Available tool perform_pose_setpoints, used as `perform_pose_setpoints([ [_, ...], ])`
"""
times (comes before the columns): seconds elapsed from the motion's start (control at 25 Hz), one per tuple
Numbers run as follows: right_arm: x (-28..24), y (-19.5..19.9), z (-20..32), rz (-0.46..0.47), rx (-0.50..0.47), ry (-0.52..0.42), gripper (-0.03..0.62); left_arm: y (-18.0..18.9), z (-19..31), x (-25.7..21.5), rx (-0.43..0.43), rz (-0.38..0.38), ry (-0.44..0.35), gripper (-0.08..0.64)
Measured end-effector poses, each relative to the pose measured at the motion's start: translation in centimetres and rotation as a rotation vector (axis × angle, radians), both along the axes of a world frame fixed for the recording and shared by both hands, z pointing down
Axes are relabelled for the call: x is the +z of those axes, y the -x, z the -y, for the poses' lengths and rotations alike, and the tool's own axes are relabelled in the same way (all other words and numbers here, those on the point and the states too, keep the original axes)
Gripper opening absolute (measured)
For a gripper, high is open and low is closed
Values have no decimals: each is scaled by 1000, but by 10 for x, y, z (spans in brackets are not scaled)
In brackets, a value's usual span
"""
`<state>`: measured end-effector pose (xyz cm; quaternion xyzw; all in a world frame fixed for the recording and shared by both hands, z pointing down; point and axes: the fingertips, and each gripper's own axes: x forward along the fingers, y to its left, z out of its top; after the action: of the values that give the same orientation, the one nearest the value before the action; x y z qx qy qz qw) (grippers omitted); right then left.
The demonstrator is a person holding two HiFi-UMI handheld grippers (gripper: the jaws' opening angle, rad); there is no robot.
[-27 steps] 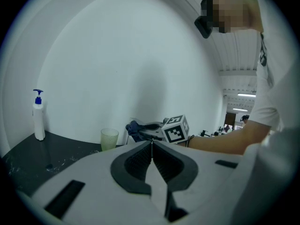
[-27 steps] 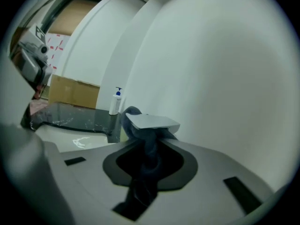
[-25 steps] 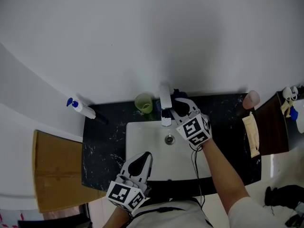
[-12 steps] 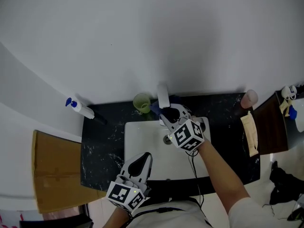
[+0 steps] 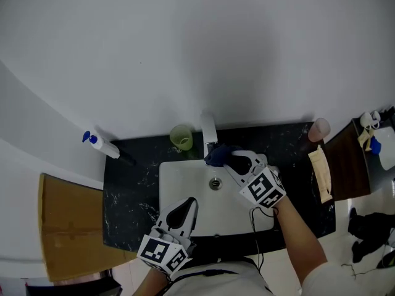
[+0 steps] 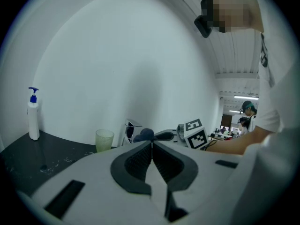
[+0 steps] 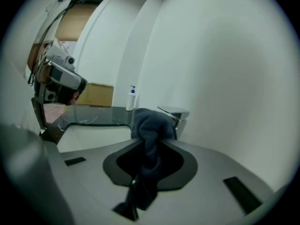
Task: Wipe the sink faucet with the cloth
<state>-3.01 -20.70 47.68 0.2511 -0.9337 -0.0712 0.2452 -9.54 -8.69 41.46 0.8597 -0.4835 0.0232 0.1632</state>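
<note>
the right gripper (image 5: pixel 229 159) is clenched on the cloth (image 5: pixel 217 155), with a wad left proud of its tips, likely to rub the faucet (image 5: pixel 208 131) just beside it, while the left gripper (image 5: pixel 187 203), jaws together and empty, hangs over the sink's (image 5: pixel 176 184) near rim, out of the way.

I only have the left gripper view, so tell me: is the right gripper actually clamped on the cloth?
Observer: Yes. The right gripper view shows the right gripper with its jaws closed on the cloth, which bunches out past the tips.
Operator: Where is the cloth relative to the faucet?
Observer: In the head view it sits at the front end of the faucet, above the sink. Contact looks likely.
Operator: And my left gripper?
Observer: The head view puts the left gripper over the sink's near part, short of the faucet.
</note>
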Motion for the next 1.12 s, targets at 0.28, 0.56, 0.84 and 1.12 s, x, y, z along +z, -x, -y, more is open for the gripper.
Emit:
perform_pose_setpoints([
  [0.28, -65, -38, 58, 191, 132, -37, 72, 3, -1, -6, -25, 1, 15, 11],
  [0.56, -90, 34, 76, 112, -67, 65, 72, 4, -4, -10, -37, 0, 11, 11],
  [0.84, -67, 51, 40, -42, -238, 171, 72, 18, -11, -7, -65, -10, 7, 11],
  [1.12, -65, 50, 89, 8, -122, 150, 72, 16, -7, -14, -70, 1, -5, 11],
])
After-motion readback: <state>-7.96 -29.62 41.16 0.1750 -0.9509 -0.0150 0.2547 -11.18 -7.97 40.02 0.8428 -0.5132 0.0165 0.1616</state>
